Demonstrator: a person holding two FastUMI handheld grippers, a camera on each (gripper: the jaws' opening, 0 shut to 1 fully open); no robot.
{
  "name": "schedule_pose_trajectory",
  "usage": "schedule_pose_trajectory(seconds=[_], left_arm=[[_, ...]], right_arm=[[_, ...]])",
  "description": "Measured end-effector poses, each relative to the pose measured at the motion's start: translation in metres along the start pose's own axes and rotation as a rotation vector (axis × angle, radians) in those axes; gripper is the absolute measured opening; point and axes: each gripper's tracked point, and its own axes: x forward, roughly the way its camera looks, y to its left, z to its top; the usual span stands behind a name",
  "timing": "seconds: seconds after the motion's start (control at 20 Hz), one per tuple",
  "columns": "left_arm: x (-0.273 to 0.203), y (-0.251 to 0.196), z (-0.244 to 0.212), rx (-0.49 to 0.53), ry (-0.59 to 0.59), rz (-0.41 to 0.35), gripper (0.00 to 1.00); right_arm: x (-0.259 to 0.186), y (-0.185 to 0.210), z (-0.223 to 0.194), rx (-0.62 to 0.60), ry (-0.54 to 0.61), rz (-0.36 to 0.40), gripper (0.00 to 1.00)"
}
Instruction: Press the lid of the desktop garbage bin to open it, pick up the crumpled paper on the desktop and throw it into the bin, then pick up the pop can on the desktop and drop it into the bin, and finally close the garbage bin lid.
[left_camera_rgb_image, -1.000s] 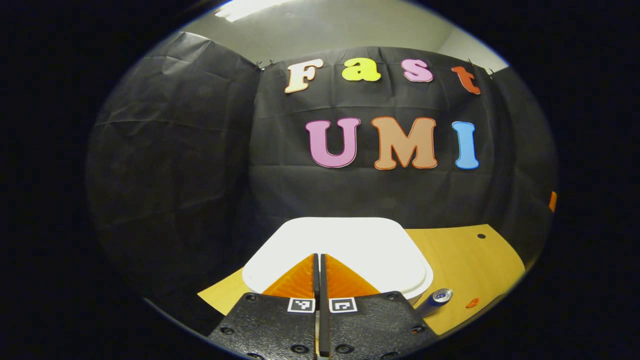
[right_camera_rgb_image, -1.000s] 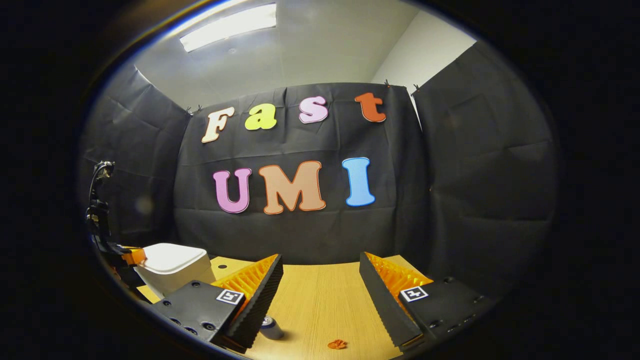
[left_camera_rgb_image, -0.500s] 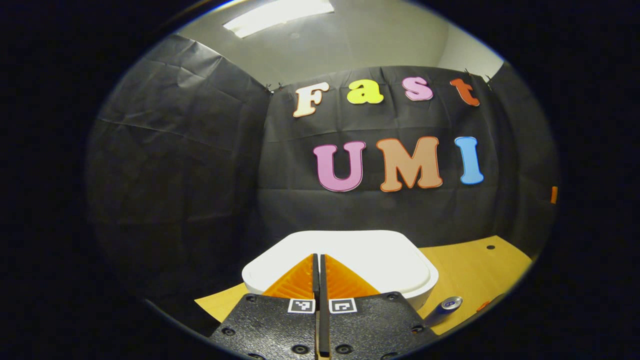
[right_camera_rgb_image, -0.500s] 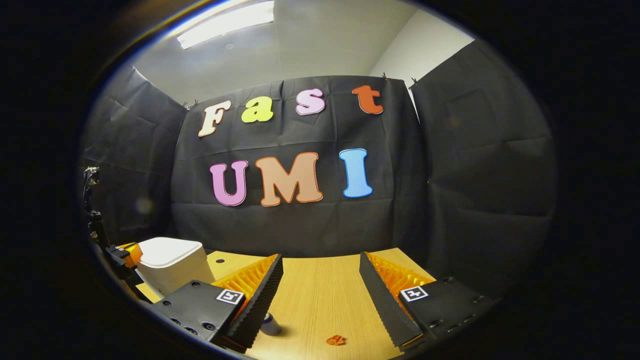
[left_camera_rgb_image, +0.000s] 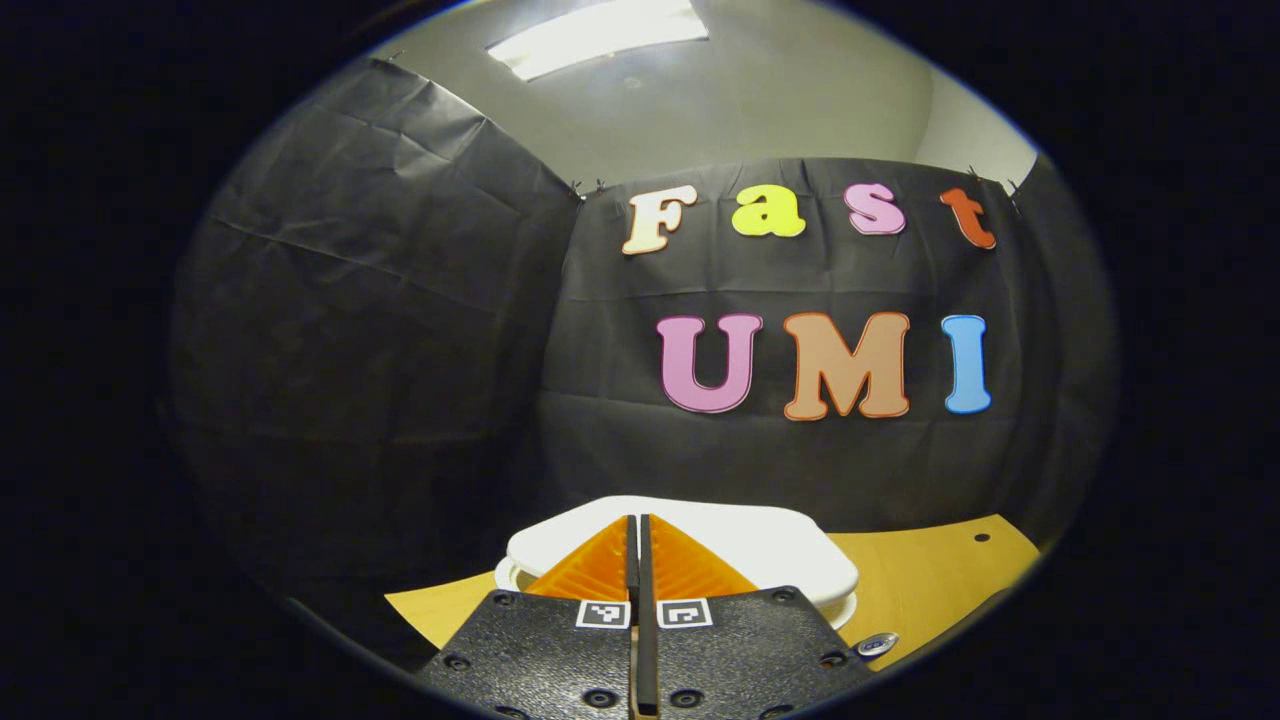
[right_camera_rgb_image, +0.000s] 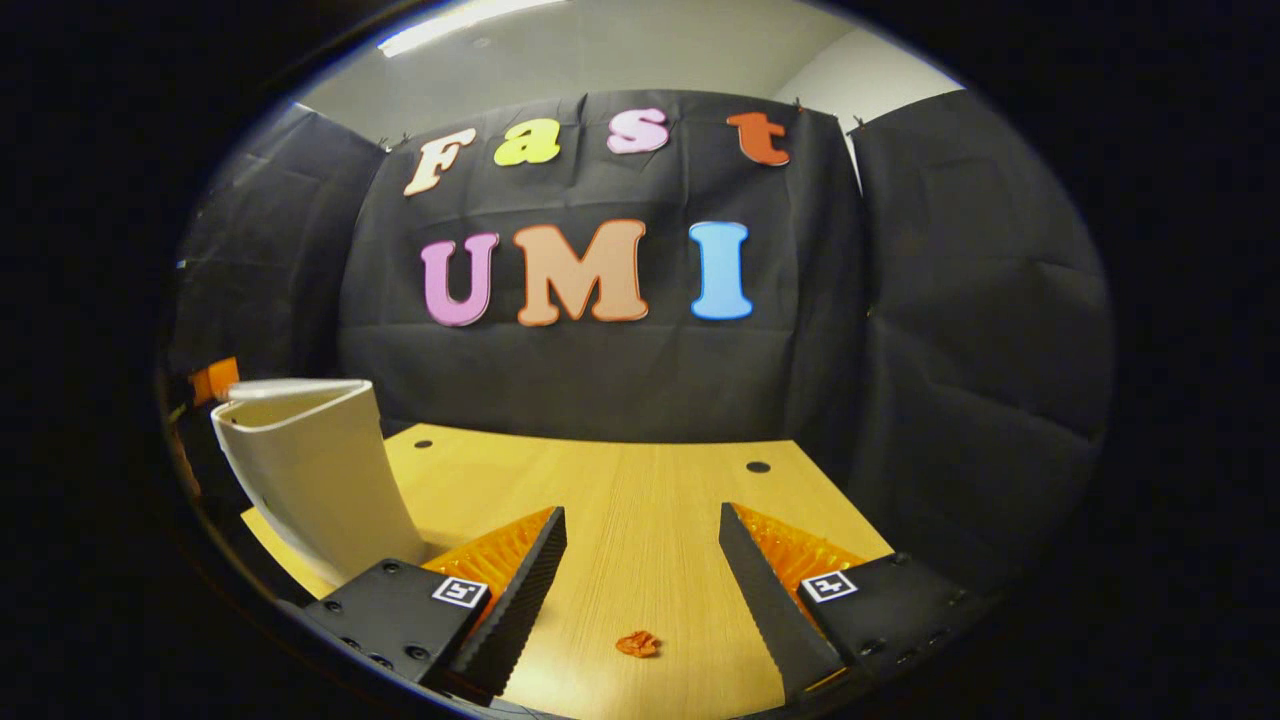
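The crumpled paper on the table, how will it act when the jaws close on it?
The crumpled paper looks small and wadded, so probably very light and squashy. It lies low on the wooden table, so the right gripper, jaws open, likely must close near the surface. It might skid if nudged.

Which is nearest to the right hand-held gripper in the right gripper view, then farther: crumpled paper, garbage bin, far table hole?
1. crumpled paper, between the right hand-held gripper fingers.
2. garbage bin, at left.
3. far table hole, near the wall.
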Motion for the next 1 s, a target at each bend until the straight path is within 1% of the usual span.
schedule_pose_trajectory(seconds=[0.15, 0.2, 0.3, 0.4, 0.45, 0.5, 0.55, 0.6, 0.75, 0.8, 0.85, 0.9, 1.0], left_arm=[[-0.005, 0.002, 0.029, -0.006, -0.047, -0.02, 0.0], [-0.009, 0.006, 0.033, -0.012, -0.054, -0.015, 0.0], [-0.017, 0.017, 0.042, -0.017, -0.066, 0.014, 0.0], [-0.027, 0.03, 0.04, -0.002, -0.055, 0.049, 0.0], [-0.031, 0.037, 0.04, 0.012, -0.051, 0.067, 0.0], [-0.033, 0.045, 0.04, 0.025, -0.046, 0.086, 0.0], [-0.036, 0.053, 0.039, 0.033, -0.041, 0.106, 0.0], [-0.04, 0.062, 0.039, 0.032, -0.037, 0.13, 0.0], [-0.046, 0.074, 0.042, 0.012, -0.036, 0.174, 0.0], [-0.046, 0.077, 0.042, 0.012, -0.034, 0.185, 0.0], [-0.046, 0.079, 0.041, 0.017, -0.031, 0.195, 0.0], [-0.045, 0.08, 0.04, 0.021, -0.026, 0.2, 0.0], [-0.046, 0.079, 0.039, 0.016, -0.023, 0.203, 0.0]], right_arm=[[0.017, 0.005, -0.043, 0.006, 0.152, 0.048, 0.98], [0.021, 0.005, -0.061, 0.013, 0.206, 0.057, 0.98], [0.036, 0.003, -0.089, 0.028, 0.307, 0.065, 0.98], [0.048, 0.0, -0.113, 0.045, 0.388, 0.066, 0.97], [0.053, -0.001, -0.121, 0.052, 0.417, 0.071, 0.93], [0.057, -0.001, -0.129, 0.055, 0.443, 0.072, 0.95], [0.064, 0.0, -0.134, 0.054, 0.467, 0.074, 0.89], [0.07, 0.0, -0.141, 0.054, 0.494, 0.077, 0.87], [0.076, 0.004, -0.162, 0.062, 0.579, 0.091, 0.76], [0.078, 0.003, -0.164, 0.062, 0.593, 0.089, 0.75], [0.078, 0.004, -0.168, 0.062, 0.606, 0.092, 0.67], [0.08, 0.005, -0.172, 0.06, 0.62, 0.095, 0.68], [0.081, 0.006, -0.181, 0.05, 0.649, 0.104, 0.67]])
